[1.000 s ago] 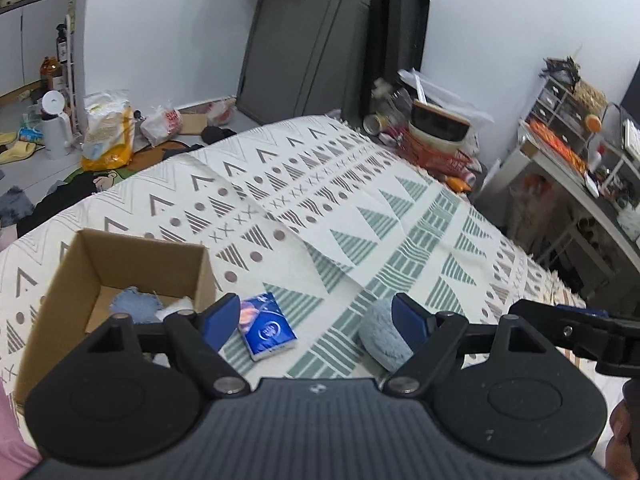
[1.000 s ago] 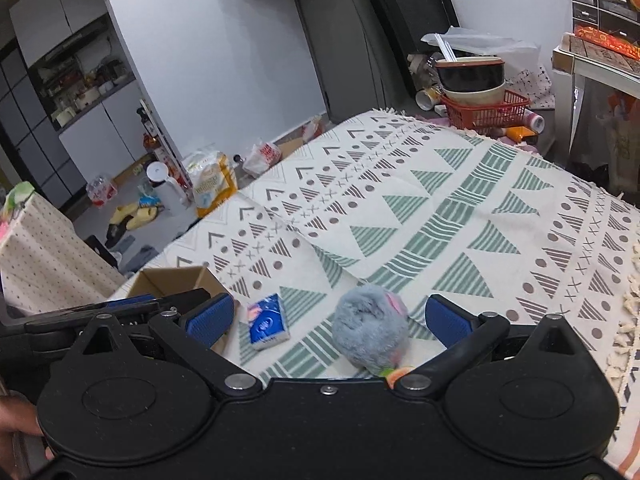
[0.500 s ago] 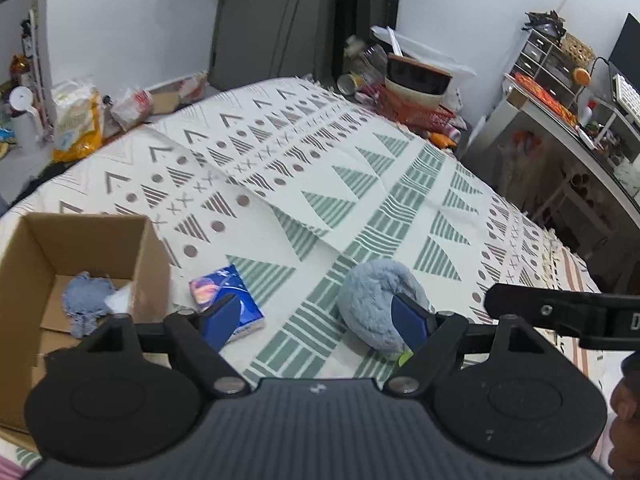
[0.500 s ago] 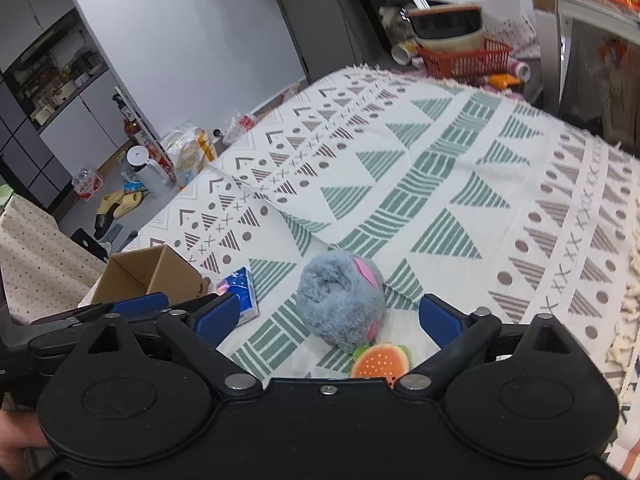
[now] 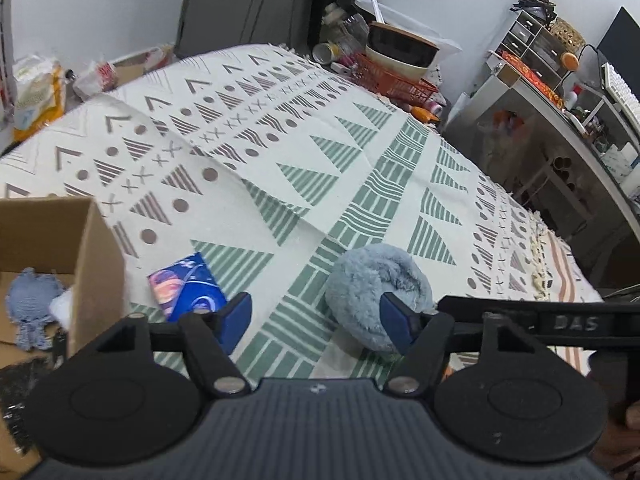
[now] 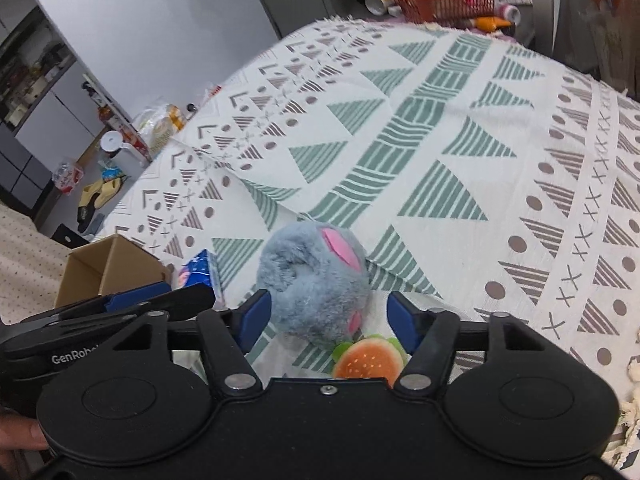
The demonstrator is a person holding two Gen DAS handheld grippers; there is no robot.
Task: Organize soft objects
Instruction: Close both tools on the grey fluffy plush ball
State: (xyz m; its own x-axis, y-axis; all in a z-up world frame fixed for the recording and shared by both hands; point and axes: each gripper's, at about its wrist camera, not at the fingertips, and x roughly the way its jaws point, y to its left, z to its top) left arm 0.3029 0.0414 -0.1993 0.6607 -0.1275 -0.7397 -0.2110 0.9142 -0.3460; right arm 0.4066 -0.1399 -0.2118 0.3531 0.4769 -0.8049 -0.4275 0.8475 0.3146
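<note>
A fluffy grey-blue plush (image 6: pixel 316 284) with pink patches lies on the patterned bedspread (image 6: pixel 440 152). My right gripper (image 6: pixel 329 320) is open, its blue pads on either side of the plush's near end. A small burger-shaped toy (image 6: pixel 366 362) lies just under that gripper. In the left wrist view the same plush (image 5: pixel 372 284) sits at the right pad of my open left gripper (image 5: pixel 316 322), and a blue tissue pack (image 5: pixel 184 286) lies by the left pad. A cardboard box (image 5: pixel 96 264) at the left holds a blue knitted toy (image 5: pixel 30 304).
The bed's far edge drops to a floor with bags (image 5: pixel 38 92), an orange basket with a bowl (image 5: pixel 394 76), and a cluttered desk (image 5: pixel 560 92) at the right. The right gripper's body (image 5: pixel 552 322) crosses the left wrist view.
Both grippers have moved forward and lower toward the bedspread. The plush now lies between the right gripper's pads, and the burger toy has come into view beneath it.
</note>
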